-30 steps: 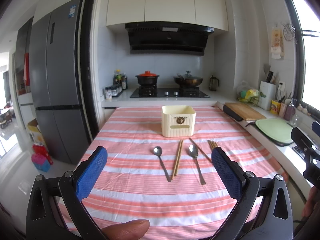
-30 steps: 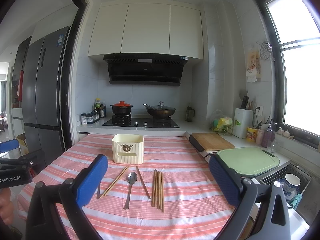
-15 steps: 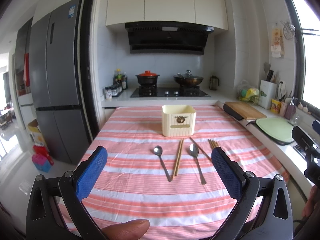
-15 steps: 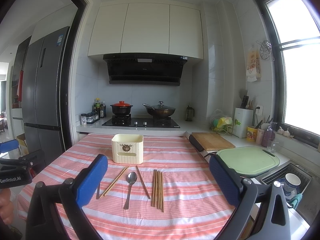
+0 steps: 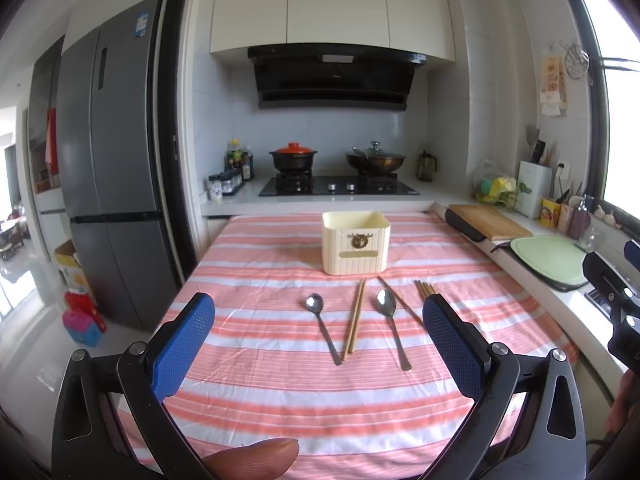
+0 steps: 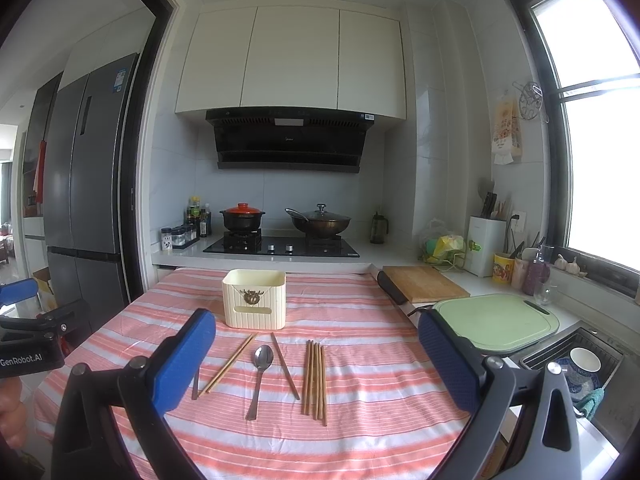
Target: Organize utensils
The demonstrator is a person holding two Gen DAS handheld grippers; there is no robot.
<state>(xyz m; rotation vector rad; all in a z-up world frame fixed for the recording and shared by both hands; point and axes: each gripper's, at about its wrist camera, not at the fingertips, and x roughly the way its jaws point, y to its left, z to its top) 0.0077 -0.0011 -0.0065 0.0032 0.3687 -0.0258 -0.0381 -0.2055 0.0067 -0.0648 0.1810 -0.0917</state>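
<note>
Left gripper point(image 5: 318, 322): held above the near edge of the table, blue pads wide apart, nothing between them.
Right gripper point(image 6: 316, 354): held likewise above the near edge, pads wide apart, holding nothing.
Table point(image 5: 256, 408): covered by a pink-and-white striped cloth; utensils lie loose at mid-table.
Box point(image 5: 355, 242): cream, open-topped, upright, beyond the utensils and just past their far tips.
Left spoon point(image 5: 322, 326): flat, bowl toward the box.
Chopstick pair point(image 5: 355, 316): between the two spoons, apart from both.
Right spoon point(image 6: 259, 378): flat, bowl toward the box.
Dark chopstick point(image 6: 285, 366): single, slanted, just right of the right spoon.
Chopstick bundle point(image 6: 315, 382): several side by side, rightmost of the row.
Surroundings: fridge point(image 6: 86, 184) at left; stove point(image 6: 282, 245) with two pots behind the table; wooden board point(image 6: 424, 283), green board point(image 6: 496, 320) and sink point(image 6: 576, 364) along the right counter.
Obstruction: nothing lies between either gripper and the utensils.
</note>
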